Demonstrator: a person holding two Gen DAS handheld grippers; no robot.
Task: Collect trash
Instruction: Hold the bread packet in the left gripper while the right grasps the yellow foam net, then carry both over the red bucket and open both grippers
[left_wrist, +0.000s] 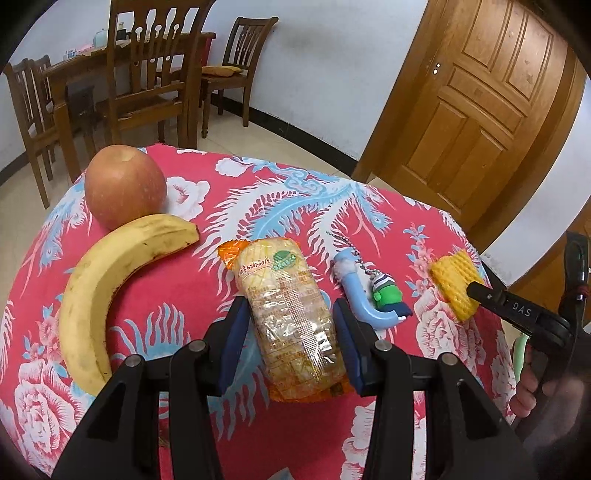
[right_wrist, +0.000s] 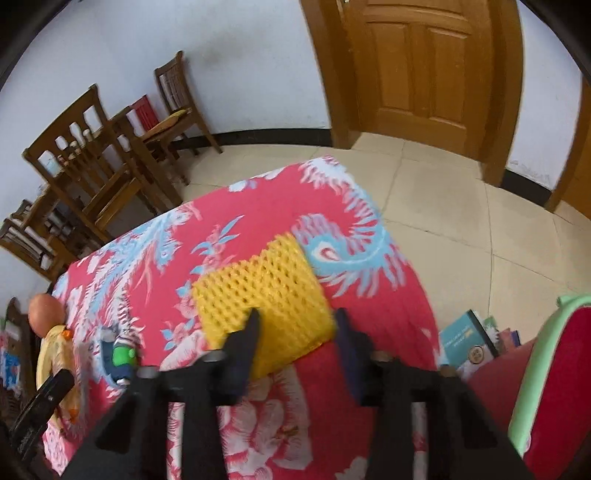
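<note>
Trash on the bench (left_wrist: 280, 192) consists of a clear snack wrapper (left_wrist: 291, 317) and a yellow foam net (right_wrist: 262, 295).

Left claw (left_wrist: 291, 343): jaws clamped on the wrapper, one pad against each long side. The wrapper extends forward from the claw, its near end between the jaws.

Right claw (right_wrist: 295, 332): jaws closed on the near edge of the foam net, as the left wrist view confirms; the rest of the net projects ahead of the claw.

Hazards:

1. Crinkled film is slick. A grip on the sides only may let the wrapper slide out during a lift or tilt.
2. The net is soft and held by one edge. It may tear free or sag and drag on the cloth.
3. A blue keychain toy (left_wrist: 373, 295) lies just right of the left claw, between the two claws. A sideways sweep by either claw could knock it off the bench.
4. A banana (left_wrist: 107, 291) and an apple (left_wrist: 123, 184) lie left of the left claw; neither is likely trash.
</note>
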